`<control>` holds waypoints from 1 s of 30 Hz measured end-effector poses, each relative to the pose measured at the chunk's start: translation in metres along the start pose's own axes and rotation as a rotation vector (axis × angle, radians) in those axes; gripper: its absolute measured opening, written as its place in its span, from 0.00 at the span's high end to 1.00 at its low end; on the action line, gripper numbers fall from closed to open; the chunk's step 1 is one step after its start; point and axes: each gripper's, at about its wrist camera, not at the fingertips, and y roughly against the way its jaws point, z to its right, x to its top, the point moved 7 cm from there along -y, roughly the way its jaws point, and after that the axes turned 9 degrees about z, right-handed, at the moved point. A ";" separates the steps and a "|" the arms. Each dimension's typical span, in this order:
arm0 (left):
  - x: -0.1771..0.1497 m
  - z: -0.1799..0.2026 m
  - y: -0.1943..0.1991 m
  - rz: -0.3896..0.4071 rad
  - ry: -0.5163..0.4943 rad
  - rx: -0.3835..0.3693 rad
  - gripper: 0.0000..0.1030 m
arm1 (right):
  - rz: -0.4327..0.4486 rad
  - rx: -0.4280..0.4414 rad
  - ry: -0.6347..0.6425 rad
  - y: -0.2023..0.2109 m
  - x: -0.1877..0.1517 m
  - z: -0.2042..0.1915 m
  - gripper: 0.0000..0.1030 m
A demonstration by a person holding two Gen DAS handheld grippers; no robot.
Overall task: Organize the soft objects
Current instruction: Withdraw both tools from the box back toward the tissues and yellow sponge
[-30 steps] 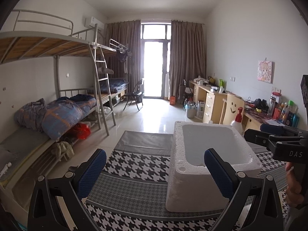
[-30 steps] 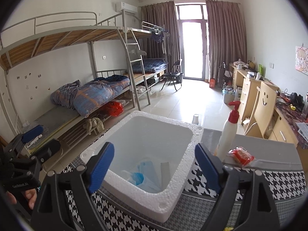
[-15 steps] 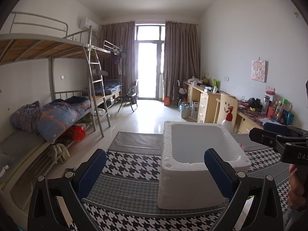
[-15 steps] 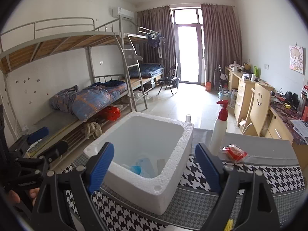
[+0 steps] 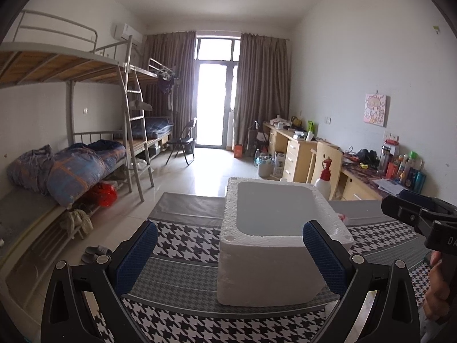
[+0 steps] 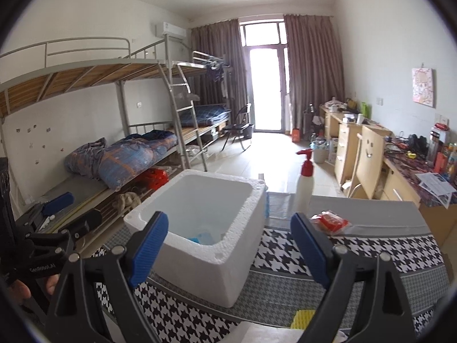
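1. Fingers of both grippers stand wide apart, empty: right gripper (image 6: 228, 245), left gripper (image 5: 228, 253).
2. Red soft packet (image 6: 330, 222) lies flat on the desk (image 6: 371, 254), long axis left-right, just beside the pump bottle (image 6: 304, 184), apparently awaiting pickup.
3. Foam box (image 6: 200, 260) stands open-topped left of the packet, evidently the collection bin; blue packets (image 6: 204, 235) lie inside.
4. A yellow object (image 6: 302, 318) sits at the desk's near edge.
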 end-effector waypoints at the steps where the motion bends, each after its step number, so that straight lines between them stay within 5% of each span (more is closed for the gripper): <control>1: -0.001 0.001 0.000 -0.001 -0.003 0.002 0.01 | 0.001 0.000 -0.001 0.001 0.000 0.001 0.12; 30: -0.021 0.052 0.013 0.004 -0.085 -0.097 0.01 | 0.017 -0.076 -0.037 0.042 -0.028 0.033 0.09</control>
